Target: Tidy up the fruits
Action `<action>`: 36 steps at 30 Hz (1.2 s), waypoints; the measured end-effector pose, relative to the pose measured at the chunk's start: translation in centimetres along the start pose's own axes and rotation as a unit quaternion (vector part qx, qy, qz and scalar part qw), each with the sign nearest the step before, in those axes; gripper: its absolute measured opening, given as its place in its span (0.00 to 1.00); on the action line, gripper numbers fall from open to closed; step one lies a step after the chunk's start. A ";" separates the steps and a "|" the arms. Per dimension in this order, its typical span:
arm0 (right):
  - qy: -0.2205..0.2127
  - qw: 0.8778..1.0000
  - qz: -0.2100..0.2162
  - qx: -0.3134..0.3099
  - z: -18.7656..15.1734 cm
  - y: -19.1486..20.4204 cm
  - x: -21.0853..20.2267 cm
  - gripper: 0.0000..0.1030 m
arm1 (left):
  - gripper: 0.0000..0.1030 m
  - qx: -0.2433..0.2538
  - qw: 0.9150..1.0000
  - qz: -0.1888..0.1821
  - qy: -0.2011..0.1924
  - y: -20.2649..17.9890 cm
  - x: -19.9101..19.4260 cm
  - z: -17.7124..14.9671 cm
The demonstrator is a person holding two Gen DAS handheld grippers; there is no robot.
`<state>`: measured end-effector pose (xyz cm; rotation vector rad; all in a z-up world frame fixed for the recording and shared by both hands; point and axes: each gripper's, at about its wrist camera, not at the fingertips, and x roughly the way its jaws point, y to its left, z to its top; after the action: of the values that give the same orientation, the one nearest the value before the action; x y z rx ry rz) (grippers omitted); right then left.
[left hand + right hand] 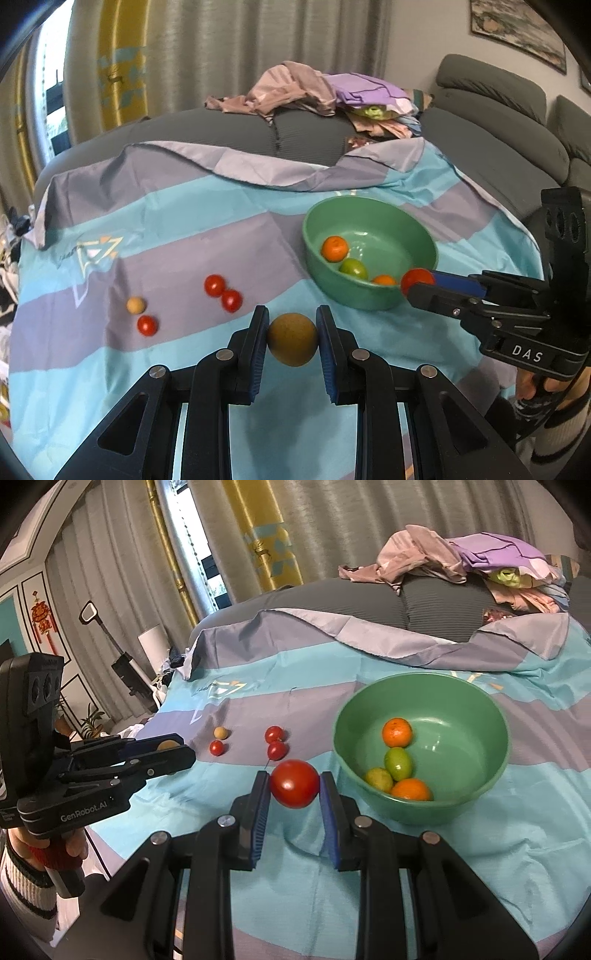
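Now both loaded, left gripper [291, 341] clamping brown fruit [291, 343], right gripper [294, 790] clamping tomato [294, 788]: carry to green bowl [461, 686] at two o'clock, release low over its bare floor.

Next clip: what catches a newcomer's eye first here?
Both grippers are loaded: the left gripper clamps a brown round fruit, and the right gripper clamps a red tomato beside the green bowl. The bowl holds two oranges and two green fruits; small tomatoes lie loose on the striped cloth.
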<state>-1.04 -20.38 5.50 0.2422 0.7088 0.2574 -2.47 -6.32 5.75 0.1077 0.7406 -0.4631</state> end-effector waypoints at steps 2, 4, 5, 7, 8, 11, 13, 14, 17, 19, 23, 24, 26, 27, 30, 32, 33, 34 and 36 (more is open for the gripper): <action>-0.002 1.000 -0.002 0.002 0.0 -0.3 -0.1 0.27 | 0.25 0.004 1.000 -0.003 0.001 -0.4 0.3 0.2; -0.004 1.000 -0.005 0.005 0.0 -0.6 -0.2 0.27 | 0.25 0.009 1.000 -0.006 0.001 -0.8 0.6 0.5; -0.005 1.000 -0.006 0.006 0.0 -0.7 -0.3 0.27 | 0.25 0.012 1.000 -0.008 0.002 -1.0 0.7 0.6; -0.007 1.000 -0.008 0.008 0.1 -1.0 -0.3 0.27 | 0.25 0.017 1.000 -0.010 0.001 -1.4 0.9 0.9; -0.008 1.000 -0.009 0.009 0.2 -1.1 -0.4 0.27 | 0.25 0.020 1.000 -0.011 0.000 -1.7 1.1 1.1; -0.011 1.000 -0.012 0.012 0.2 -1.4 -0.5 0.27 | 0.25 0.024 1.000 -0.015 0.001 -2.0 1.6 1.5; -0.012 1.000 -0.016 0.015 0.3 -1.8 -0.5 0.27 | 0.25 0.028 0.999 -0.019 0.002 -2.4 2.0 1.8; -0.012 1.000 -0.017 0.016 0.3 -2.0 -0.5 0.27 | 0.25 0.031 0.999 -0.020 0.002 -2.6 2.2 2.0; -0.014 0.999 -0.022 0.020 0.4 -2.5 -0.5 0.27 | 0.25 0.036 0.999 -0.025 0.003 -3.0 2.8 2.4; -0.015 0.999 -0.025 0.022 0.5 -2.9 -0.5 0.27 | 0.25 0.037 0.999 -0.028 0.005 -3.2 3.3 2.6; -0.016 0.999 -0.031 0.028 0.5 -3.7 -0.3 0.27 | 0.25 0.040 0.998 -0.036 0.011 -3.7 4.4 2.9; -0.016 0.999 -0.033 0.030 0.5 -3.8 -0.3 0.27 | 0.25 0.042 0.998 -0.038 0.012 -3.8 4.7 3.0; -0.014 0.999 -0.035 0.036 0.5 -4.3 0.0 0.27 | 0.25 0.046 0.998 -0.041 0.014 -4.1 5.2 3.2; -0.014 0.999 -0.036 0.038 0.5 -4.5 0.1 0.27 | 0.25 0.049 0.998 -0.042 0.014 -4.3 5.5 3.3; -0.012 0.998 -0.040 0.043 0.5 -5.2 0.4 0.27 | 0.25 0.056 0.997 -0.043 0.016 -4.9 6.3 3.6; -0.011 0.998 -0.044 0.046 0.5 -5.5 0.6 0.27 | 0.25 0.059 0.997 -0.044 0.020 -5.2 7.0 3.7; -0.010 0.998 -0.046 0.048 0.5 -5.7 0.6 0.27 | 0.25 0.060 0.997 -0.046 0.023 -5.4 7.4 3.8; -0.009 0.998 -0.048 0.049 0.5 -5.9 0.7 0.27 | 0.25 0.061 0.997 -0.047 0.024 -5.5 7.7 3.9; -0.007 0.997 -0.054 0.052 0.4 -6.4 0.9 0.27 | 0.25 0.064 0.996 -0.049 0.027 -5.7 8.3 4.0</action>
<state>0.87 -26.18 3.33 0.3034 0.7191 0.1158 2.86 -15.48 3.51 0.2053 0.7712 -0.6036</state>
